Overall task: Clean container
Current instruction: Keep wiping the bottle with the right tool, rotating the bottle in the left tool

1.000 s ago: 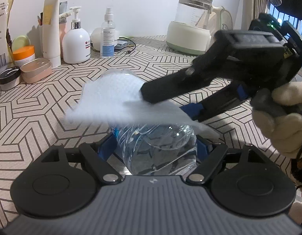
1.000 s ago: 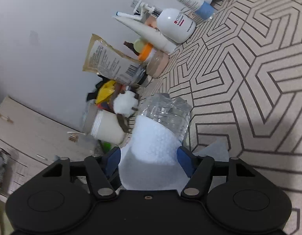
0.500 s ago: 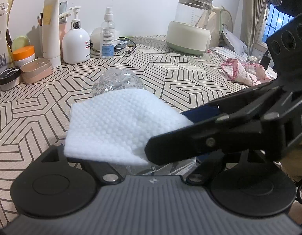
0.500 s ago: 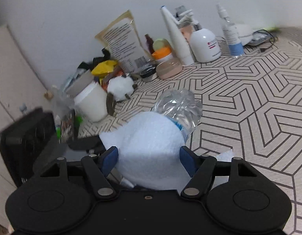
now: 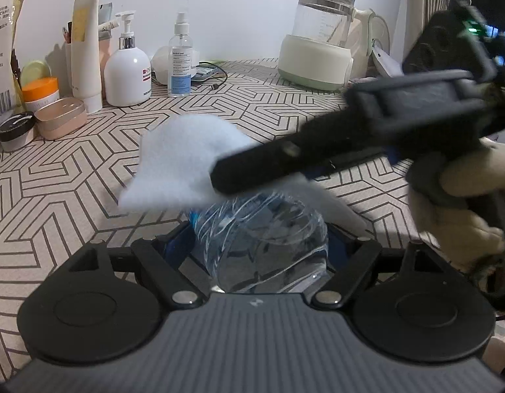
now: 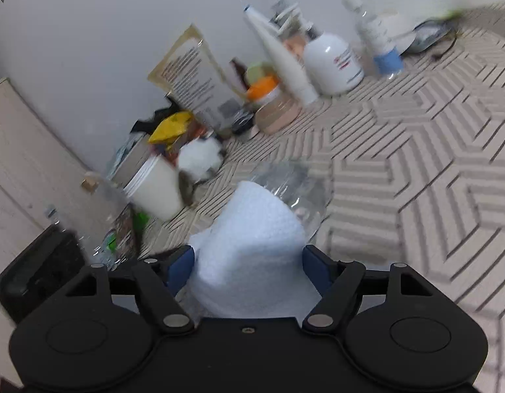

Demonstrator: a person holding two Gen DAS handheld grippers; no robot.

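My left gripper (image 5: 260,245) is shut on a clear plastic bottle (image 5: 262,242), held lying forward over the patterned table. A white cloth (image 5: 180,163) drapes over the bottle's far part. My right gripper (image 6: 247,262) is shut on the white cloth (image 6: 252,245) and wraps it around the bottle (image 6: 298,186), whose far end sticks out past the cloth. In the left wrist view the right gripper comes in from the right as a dark, blurred arm (image 5: 350,144), held by a gloved hand (image 5: 465,203).
Against the back wall stand a white pump bottle (image 5: 128,72), a spray bottle (image 5: 179,62), a tall tube (image 5: 85,46), jars (image 5: 39,93) and a glass kettle on a green base (image 5: 317,52). A white cup (image 6: 154,190) and cluttered bags sit at the table's left.
The right gripper and cloth have slid forward along the bottle, away from the left gripper, uncovering the bottle's near part. The right view has tilted and blurred. The left gripper has held still.
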